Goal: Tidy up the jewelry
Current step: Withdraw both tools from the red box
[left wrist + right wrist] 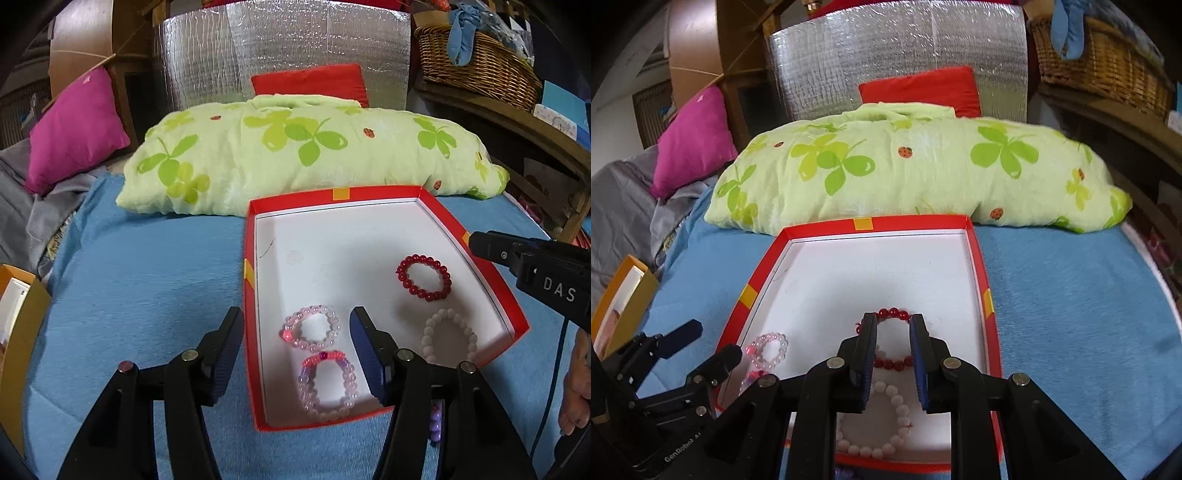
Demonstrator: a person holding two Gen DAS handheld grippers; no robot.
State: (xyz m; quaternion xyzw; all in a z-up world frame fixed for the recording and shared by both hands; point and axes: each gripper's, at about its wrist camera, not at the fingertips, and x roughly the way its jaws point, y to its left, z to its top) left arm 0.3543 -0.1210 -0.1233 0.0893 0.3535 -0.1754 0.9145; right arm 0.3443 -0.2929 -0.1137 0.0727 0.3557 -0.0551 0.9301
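Blue bedspread lies under everything, with a green clover-print pillow across it beyond both grippers; nearer, a red box with a white floor sits flat on the bedspread, directly ahead of the right gripper and ahead and slightly right of the left gripper; four bead bracelets lie loose on its floor. Seen from the left wrist, the left gripper straddles the box's left wall, one finger outside over the bedspread and the other inside over the white floor; its jaws stand wide apart and hold nothing; a pale pink bracelet lies flat in the gap between the fingertips, and a pink and purple bracelet lies just behind it, nearer the gripper's body and touching it or nearly so. Seen from the right wrist, the right gripper points down into the box's near half with its jaws parted by a moderate gap and nothing clamped; a red bracelet lies beneath and between its fingertips, partly hidden by the fingers; whether the pads touch the beads I cannot tell; a white bracelet lies just behind, closer to the gripper's body. Purple beads show outside the box's near wall, below the left gripper's right finger.
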